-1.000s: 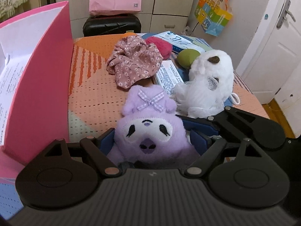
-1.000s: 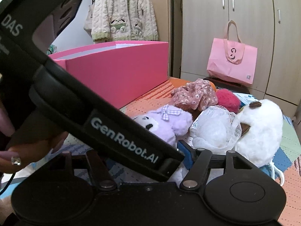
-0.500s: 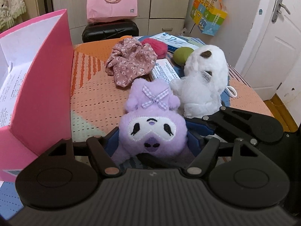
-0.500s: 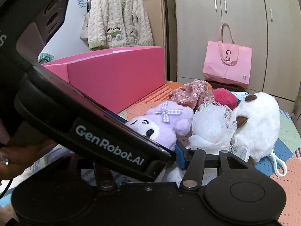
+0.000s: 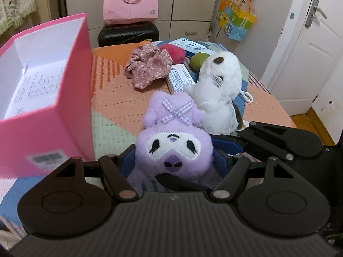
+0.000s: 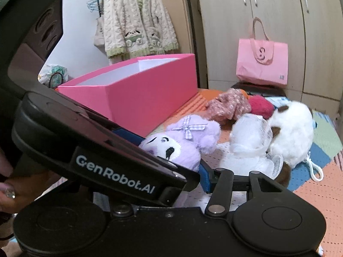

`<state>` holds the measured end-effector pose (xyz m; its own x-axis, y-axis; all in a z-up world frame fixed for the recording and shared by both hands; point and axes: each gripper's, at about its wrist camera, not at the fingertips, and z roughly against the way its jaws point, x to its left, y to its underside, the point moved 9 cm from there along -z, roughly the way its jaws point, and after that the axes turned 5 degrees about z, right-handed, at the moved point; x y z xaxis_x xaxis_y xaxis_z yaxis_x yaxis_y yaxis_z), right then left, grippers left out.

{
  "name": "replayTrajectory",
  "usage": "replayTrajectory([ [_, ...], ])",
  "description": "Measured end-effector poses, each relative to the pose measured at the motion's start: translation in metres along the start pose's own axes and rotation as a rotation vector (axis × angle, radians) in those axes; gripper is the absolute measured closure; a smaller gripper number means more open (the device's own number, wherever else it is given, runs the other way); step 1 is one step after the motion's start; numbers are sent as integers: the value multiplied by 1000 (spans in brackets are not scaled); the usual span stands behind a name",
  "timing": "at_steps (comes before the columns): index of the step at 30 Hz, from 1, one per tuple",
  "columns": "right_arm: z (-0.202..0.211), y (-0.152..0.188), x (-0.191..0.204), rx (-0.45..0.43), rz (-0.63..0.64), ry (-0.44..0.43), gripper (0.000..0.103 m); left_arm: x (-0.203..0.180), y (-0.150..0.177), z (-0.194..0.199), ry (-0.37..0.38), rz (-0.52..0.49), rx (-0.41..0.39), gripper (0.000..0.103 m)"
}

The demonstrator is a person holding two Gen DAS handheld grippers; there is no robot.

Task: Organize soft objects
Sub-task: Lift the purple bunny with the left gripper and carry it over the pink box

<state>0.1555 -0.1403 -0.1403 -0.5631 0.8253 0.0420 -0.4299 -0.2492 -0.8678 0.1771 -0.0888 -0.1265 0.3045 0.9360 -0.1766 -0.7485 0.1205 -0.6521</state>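
My left gripper [image 5: 174,162] is shut on a purple plush toy [image 5: 174,137] with a checked bow, holding it above the bed; the toy also shows in the right wrist view [image 6: 184,141]. An open pink box [image 5: 53,98] stands to the left, white inside. A white plush toy [image 5: 218,85], a floral cloth [image 5: 150,66], a red fuzzy ball [image 5: 174,52] and a green ball [image 5: 198,61] lie farther back. My right gripper [image 6: 193,171] sits low beside the left one, its left side hidden behind the left gripper's body; a white mesh pouf [image 6: 250,141] lies ahead of it.
The bed [image 5: 115,98] has an orange and green patterned cover. A flat white printed box [image 5: 180,79] lies by the white plush. A black suitcase [image 5: 128,33] with a pink bag [image 5: 130,0] stands behind. A white door [image 5: 310,49] is at the right.
My left gripper has lifted the purple plush toy and drawn back, so the pink box's inside and the bed show from higher. The right gripper has risen slightly.
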Motion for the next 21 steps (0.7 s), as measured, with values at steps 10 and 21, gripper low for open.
replayTrajectory([
  [10,27,-1,50,44,-16,-89,45,16,32,59,28,57,35,30],
  [21,29,-26,117,69,28,-242,46,65,44,116,17,139,83,30],
])
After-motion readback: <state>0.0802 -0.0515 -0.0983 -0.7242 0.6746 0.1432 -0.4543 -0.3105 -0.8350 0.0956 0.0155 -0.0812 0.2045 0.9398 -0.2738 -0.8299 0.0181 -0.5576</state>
